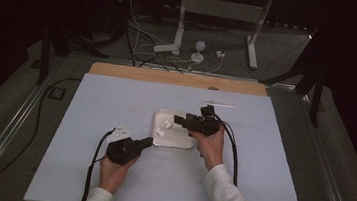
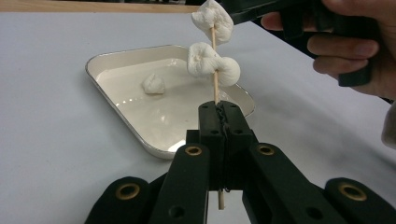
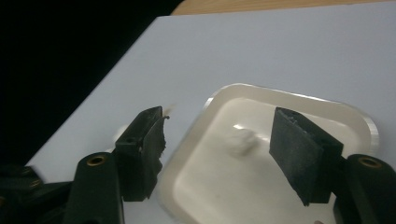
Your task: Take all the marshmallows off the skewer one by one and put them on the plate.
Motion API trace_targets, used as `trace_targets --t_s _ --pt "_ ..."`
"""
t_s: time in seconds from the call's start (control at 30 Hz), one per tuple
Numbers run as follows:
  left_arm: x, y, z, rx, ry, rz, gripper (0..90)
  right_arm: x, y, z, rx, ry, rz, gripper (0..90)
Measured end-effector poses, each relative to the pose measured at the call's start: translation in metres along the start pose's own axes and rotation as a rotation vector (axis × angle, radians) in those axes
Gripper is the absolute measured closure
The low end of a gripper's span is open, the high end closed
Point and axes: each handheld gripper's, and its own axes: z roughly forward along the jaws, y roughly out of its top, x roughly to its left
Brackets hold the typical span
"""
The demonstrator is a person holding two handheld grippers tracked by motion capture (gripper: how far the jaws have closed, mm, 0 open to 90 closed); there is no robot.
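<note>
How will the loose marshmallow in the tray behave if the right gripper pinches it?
The marshmallow looks soft and puffy, so it will probably squash rather than resist. It seems light and may scoot across the glossy tray. The skewer already carries three pierced ones, suggesting it yields easily.

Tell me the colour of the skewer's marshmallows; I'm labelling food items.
White marshmallows on a pale wooden skewer; the left gripper view shows them best.
</note>
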Motion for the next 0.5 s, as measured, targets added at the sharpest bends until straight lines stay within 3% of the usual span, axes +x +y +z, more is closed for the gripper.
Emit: trace_targets --t_s 0.07,0.1,0.3,0.43,0.5 --pt "0.000 0.000 0.000 -0.002 0.004 -0.001 90.0 0.002 -0.001 0.000 0.002 0.013 -0.003 33.3" --pt "0.000 0.000 0.000 -0.004 0.003 -0.003 90.0 0.007 -0.002 0.000 0.003 0.047 -0.004 32.4" --pt "-0.001 0.001 -0.001 -0.021 -0.010 -0.002 90.0 0.022 -0.008 0.002 0.022 0.125 -0.029 31.0" --pt "-0.002 0.001 -0.002 -0.040 -0.027 0.002 90.0 0.026 -0.011 0.006 0.042 0.154 -0.023 42.4" --pt "-0.001 0.001 -0.003 -0.040 -0.031 0.005 90.0 0.026 -0.012 0.008 0.044 0.169 0.009 50.3"
